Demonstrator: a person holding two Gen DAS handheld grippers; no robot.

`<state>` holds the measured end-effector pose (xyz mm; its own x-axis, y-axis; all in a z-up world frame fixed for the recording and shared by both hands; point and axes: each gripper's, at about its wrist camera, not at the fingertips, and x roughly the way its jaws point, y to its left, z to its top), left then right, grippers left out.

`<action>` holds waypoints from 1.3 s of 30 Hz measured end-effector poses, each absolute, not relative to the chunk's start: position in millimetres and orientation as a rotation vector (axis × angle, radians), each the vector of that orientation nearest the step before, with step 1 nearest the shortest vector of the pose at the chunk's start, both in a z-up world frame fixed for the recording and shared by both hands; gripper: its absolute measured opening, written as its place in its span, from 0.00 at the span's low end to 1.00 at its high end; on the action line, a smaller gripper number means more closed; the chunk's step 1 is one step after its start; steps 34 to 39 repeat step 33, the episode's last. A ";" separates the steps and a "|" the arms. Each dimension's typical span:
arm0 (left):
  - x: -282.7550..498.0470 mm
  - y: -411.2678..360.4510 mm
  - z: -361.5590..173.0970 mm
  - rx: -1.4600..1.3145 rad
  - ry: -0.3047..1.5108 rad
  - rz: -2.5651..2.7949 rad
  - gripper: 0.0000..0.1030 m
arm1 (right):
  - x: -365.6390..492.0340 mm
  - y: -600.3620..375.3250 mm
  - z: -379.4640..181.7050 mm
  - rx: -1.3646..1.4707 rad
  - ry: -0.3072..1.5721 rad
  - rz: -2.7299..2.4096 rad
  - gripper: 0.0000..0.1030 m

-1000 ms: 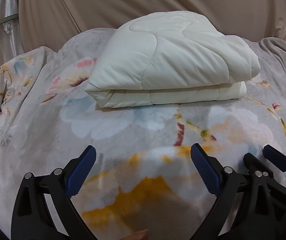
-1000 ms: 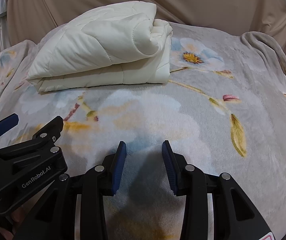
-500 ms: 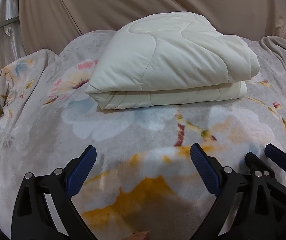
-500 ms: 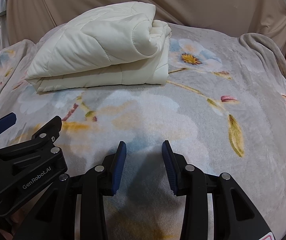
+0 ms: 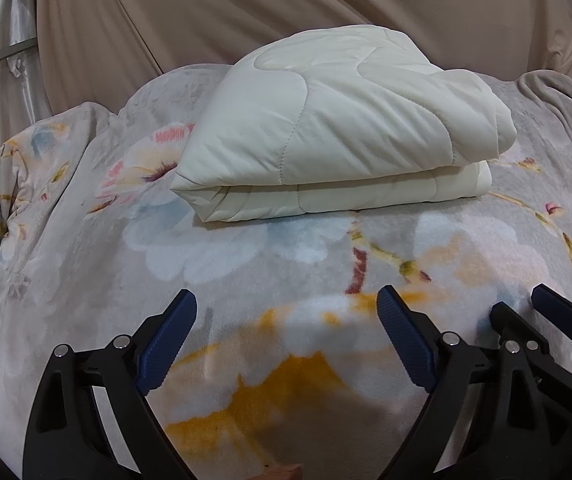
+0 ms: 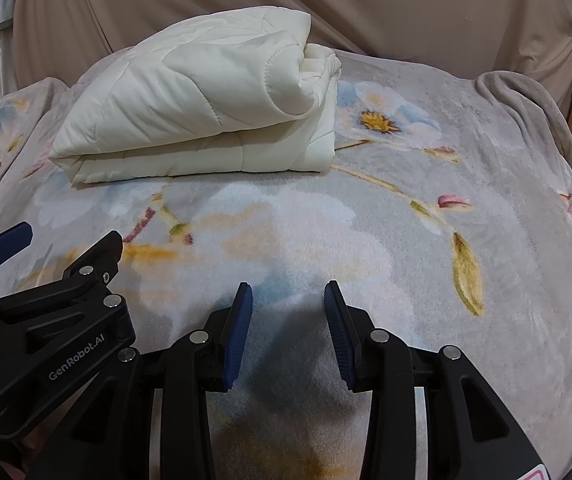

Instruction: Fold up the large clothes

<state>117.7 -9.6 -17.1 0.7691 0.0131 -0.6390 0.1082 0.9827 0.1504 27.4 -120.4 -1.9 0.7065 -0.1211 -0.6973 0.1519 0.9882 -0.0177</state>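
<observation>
We see a cream quilt (image 5: 337,128) lying folded on the flowery blanket (image 5: 246,256). It sits well ahead of our fingertips, out past both tools, and nothing touches it. From the right tool's camera the quilt (image 6: 206,108) is ahead and off to the left of the fingers.

We think the quilt is soft and puffy, and big for its weight. It looks smooth and a bit shiny, so it may slip if we pinch only a thin bit. It will bend and sag when lifted, but it will not break. The folded edge facing us looks thick and rounded. The end on the right shows loose layers rolled together. We would take hold of a corner or a stitched edge, with one tool at each end, and bite deep so all the layers stay together.

Our left gripper (image 5: 286,324) has its fingers spread wide apart, with only blanket showing between them. Our right gripper (image 6: 287,320) has its fingers partly apart, a narrower gap, and nothing is pinched there either. Both tools tip down toward the blanket, side by side and close to each other. The blue pads (image 6: 238,332) hang just above the blanket, near us and far from the quilt.

The folding looks done, or nearly so.
</observation>
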 end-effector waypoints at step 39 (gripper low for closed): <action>115.3 -13.4 -16.2 0.202 0.683 -0.052 0.81 | 25.6 -118.8 0.2 0.036 0.767 -0.161 0.37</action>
